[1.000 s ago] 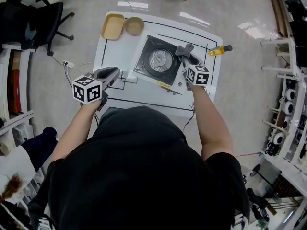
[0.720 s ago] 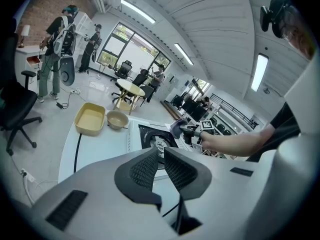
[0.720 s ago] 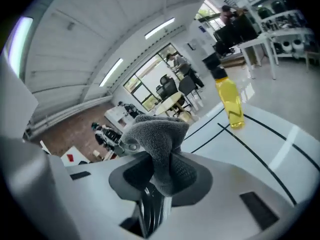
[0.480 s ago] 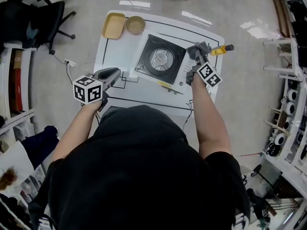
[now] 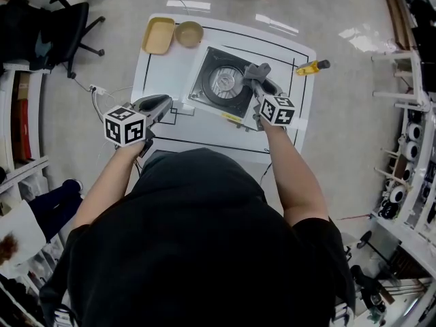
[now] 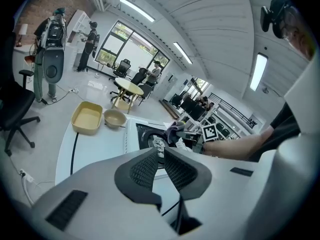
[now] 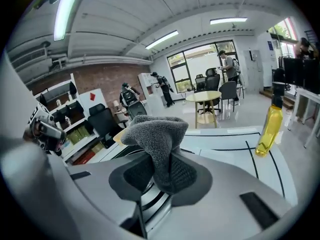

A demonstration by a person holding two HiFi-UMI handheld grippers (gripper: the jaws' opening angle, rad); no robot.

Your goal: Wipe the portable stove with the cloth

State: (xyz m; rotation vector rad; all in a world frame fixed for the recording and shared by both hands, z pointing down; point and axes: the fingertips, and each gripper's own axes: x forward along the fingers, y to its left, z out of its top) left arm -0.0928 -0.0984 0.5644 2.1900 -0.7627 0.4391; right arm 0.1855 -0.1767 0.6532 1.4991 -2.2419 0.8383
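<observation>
In the head view the stove (image 5: 208, 90) sits mid-counter (image 5: 163, 73), the right gripper (image 5: 255, 74) over its burner and the left gripper (image 5: 161, 105) beside it. Only the gripper views show the jaws: right clamped on the grey cloth (image 7: 156, 134), left closed and empty.

I'm working under ceiling strip lights (image 7: 64, 9) and big windows (image 6: 125, 46) that are flooding the room evenly, so shadows are falling faint and glare is bouncing off the floor (image 5: 354, 38). Both gripper views are bulging like fisheyes and darkening at the corners. The body of my left gripper (image 6: 160, 151) is blurring close to the lens.
</observation>
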